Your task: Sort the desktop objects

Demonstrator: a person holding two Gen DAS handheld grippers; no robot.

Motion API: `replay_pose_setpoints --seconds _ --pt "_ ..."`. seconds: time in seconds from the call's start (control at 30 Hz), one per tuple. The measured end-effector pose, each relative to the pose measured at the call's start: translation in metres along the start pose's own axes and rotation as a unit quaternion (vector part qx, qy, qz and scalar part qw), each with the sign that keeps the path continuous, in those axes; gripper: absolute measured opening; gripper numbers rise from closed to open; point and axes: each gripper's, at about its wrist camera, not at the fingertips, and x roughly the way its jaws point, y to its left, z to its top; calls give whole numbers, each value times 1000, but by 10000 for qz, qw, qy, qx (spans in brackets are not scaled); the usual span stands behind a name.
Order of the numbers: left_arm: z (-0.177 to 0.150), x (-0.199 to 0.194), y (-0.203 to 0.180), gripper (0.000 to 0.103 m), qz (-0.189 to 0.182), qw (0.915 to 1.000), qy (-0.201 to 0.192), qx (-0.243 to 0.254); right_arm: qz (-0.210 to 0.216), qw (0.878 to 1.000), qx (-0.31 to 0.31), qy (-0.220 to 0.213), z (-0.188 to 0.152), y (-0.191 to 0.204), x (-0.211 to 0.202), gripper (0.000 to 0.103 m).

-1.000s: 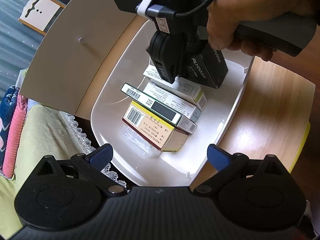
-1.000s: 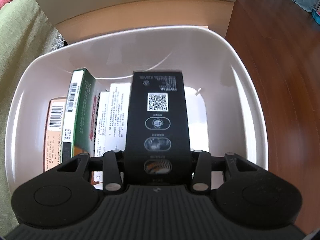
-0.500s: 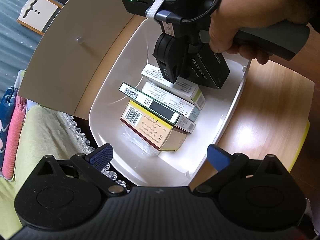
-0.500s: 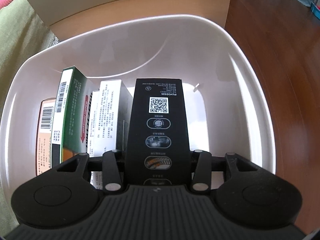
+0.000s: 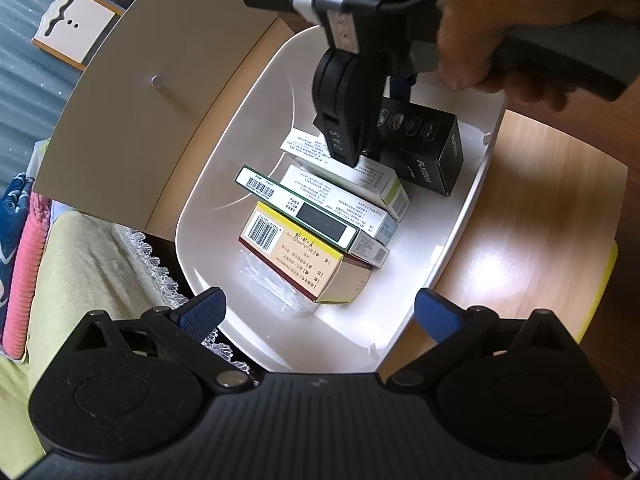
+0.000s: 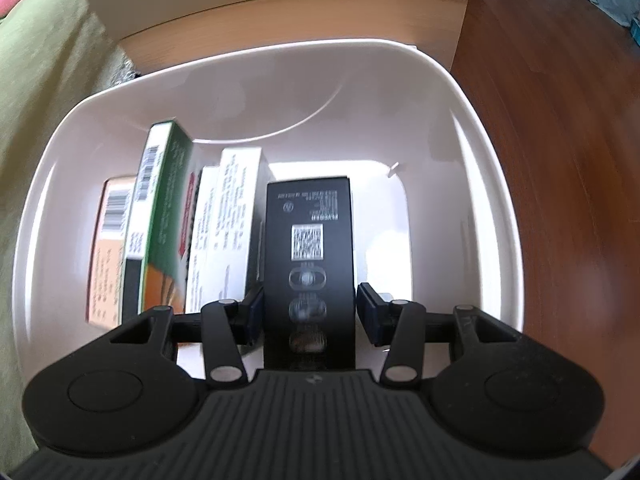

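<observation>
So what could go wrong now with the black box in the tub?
The right gripper has its jaws open with the black box between them. Pulling back crookedly, a jaw might snag the box and tip it. It stands beside the white boxes in the white tub, so a bump could knock those over.

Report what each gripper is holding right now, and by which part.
Nothing is held. The right gripper has opened; its pads stand clear of the black box, which rests in the white bin. The left gripper is open and empty.

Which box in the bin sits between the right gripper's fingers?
The black box, at the row's right end; the other boxes are white, green or orange. The right gripper is open.
</observation>
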Motion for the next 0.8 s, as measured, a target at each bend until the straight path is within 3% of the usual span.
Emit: replay_pose_setpoints --seconds 0.4,0.8 --pt "0 5 8 102 20 10000 11 -54 -38 9998 -197 -94 -11 -3 -10 40" --pt "-2 2 4 102 40 10000 23 -33 126 9987 428 -232 13 -14 4 40"
